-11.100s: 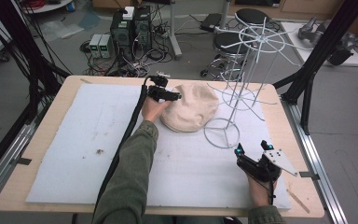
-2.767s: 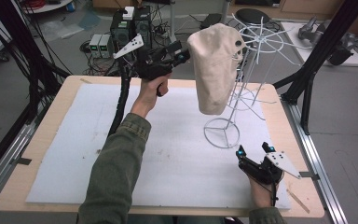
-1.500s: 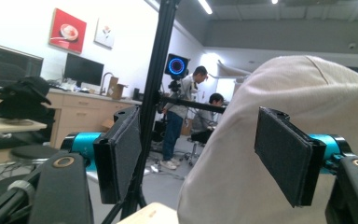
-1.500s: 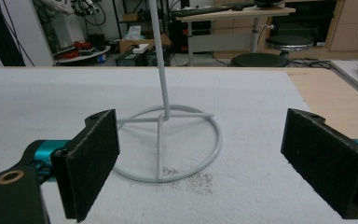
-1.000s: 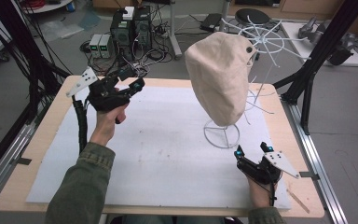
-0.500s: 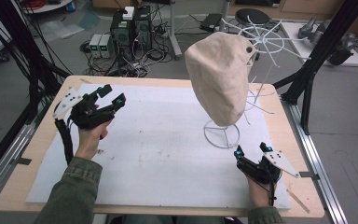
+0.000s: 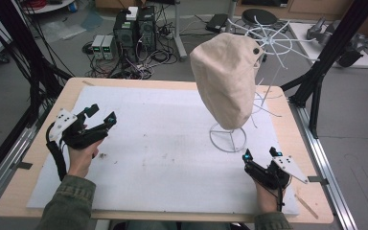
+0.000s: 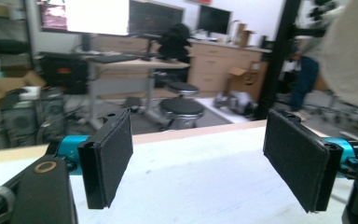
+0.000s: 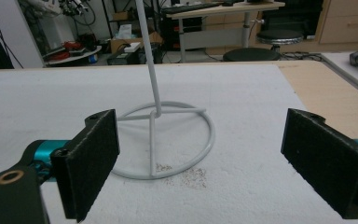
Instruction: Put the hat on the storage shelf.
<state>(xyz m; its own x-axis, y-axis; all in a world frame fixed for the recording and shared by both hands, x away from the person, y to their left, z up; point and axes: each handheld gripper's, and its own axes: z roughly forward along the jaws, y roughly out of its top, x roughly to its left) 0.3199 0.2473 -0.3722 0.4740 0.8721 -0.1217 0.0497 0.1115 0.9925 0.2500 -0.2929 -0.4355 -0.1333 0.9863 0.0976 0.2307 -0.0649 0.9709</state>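
— Presently, item one: one beige hat [image 7: 227, 79], draped over the white wire stand [image 7: 228, 138], right of centre.

— Grippers?

— Two. Left gripper [image 7: 101, 116] and right gripper [image 7: 259, 154], both released, empty. Judged best kept well apart from the stand, lest it tip.

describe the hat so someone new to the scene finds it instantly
Start at the white mat covering the table, then go to the white wire stand with a ring base near its right edge. The hat hangs on that stand, well above the mat. It is the only beige cloth item, a soft cap with a dark eyelet near its top, while the left gripper and right gripper are black.
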